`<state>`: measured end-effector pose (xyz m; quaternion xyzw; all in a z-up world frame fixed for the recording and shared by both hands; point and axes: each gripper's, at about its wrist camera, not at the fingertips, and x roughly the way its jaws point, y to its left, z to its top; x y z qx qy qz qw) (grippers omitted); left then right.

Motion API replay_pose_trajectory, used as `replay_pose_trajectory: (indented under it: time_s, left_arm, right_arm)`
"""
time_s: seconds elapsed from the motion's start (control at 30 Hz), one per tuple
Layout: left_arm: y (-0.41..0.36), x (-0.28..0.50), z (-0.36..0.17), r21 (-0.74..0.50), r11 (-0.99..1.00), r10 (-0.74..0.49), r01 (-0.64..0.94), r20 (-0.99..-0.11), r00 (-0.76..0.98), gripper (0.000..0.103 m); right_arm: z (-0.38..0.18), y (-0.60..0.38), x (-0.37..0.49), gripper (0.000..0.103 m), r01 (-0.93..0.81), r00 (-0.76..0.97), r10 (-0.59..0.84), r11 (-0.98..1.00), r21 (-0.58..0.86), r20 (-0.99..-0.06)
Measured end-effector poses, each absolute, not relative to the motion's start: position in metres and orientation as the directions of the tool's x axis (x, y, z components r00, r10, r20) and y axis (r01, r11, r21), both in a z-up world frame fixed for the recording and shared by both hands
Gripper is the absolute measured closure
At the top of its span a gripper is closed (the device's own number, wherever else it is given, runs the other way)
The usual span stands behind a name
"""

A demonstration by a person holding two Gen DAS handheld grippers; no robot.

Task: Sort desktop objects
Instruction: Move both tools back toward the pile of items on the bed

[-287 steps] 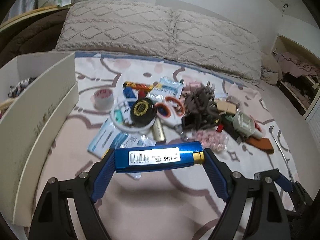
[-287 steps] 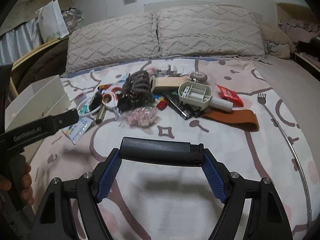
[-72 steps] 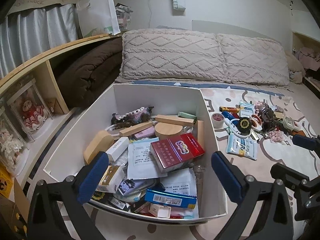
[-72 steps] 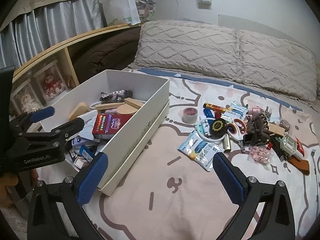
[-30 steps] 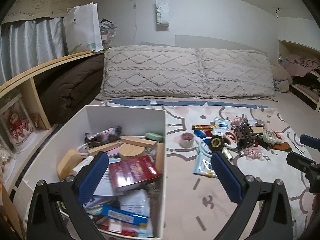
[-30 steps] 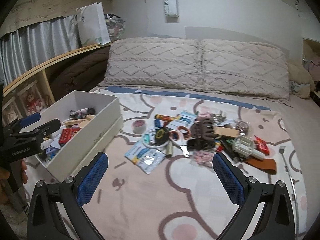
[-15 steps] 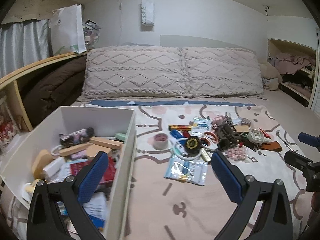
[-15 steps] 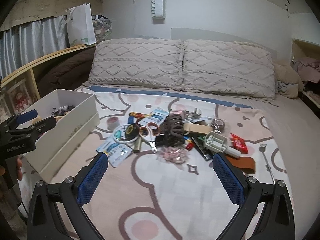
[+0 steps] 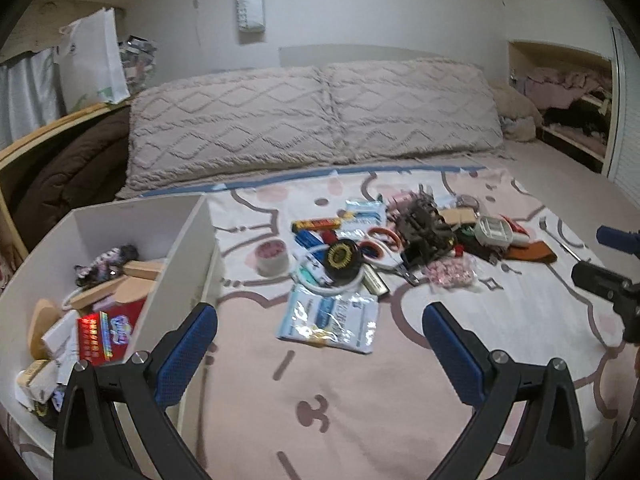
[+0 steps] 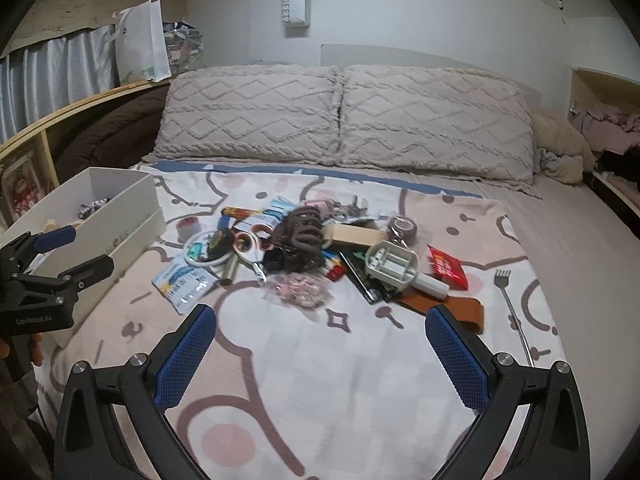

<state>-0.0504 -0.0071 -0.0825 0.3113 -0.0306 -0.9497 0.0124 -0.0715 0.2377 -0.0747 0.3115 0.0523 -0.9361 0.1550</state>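
Note:
A pile of small objects lies mid-bed: a tape roll (image 9: pixel 272 257), a black round tin (image 9: pixel 341 258), a foil wipes pack (image 9: pixel 330 321), a brown hair claw (image 10: pixel 300 232), orange-handled scissors (image 10: pixel 250 245), a pink bead bag (image 10: pixel 298 288), a white plastic frame (image 10: pixel 390 266). A white box (image 9: pixel 182 264) at the left holds sorted items, among them a red carton (image 9: pixel 107 330). My left gripper (image 9: pixel 320 344) is open and empty, near the box's corner, short of the pack. My right gripper (image 10: pixel 320 350) is open and empty, in front of the pile.
Two knitted pillows (image 10: pixel 340 120) line the headboard. A wooden shelf (image 10: pixel 60 120) with a brown blanket runs along the left. A metal back scratcher (image 10: pixel 512 312), a brown strap (image 10: pixel 444 306) and a red packet (image 10: pixel 446 268) lie at the pile's right. An alcove with clothes (image 9: pixel 568 100) sits far right.
Both grippers held lighters 9.6 s ago and are now empty and open. Both views have swung right, from the box toward the pile.

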Motion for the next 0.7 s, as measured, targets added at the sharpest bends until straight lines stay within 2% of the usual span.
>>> replay_pose_trajectory:
  time_s: [0.27,0.7]
  left_arm:
    - [-0.003,-0.065,-0.104,0.035,-0.999,0.004,-0.035,-0.64,-0.768,0.0]
    - [-0.012,-0.094,-0.136,0.032,-0.999,0.004,-0.04,-0.722,-0.692,0.0]
  right_arm:
    - [-0.089,0.257,-0.079,0.0,0.311,-0.744,-0.243,-0.95,-0.001,-0.622]
    - [-0.121,0.279,-0.092,0.0,0.269,-0.692,-0.21,-0.963,0.023,-0.691]
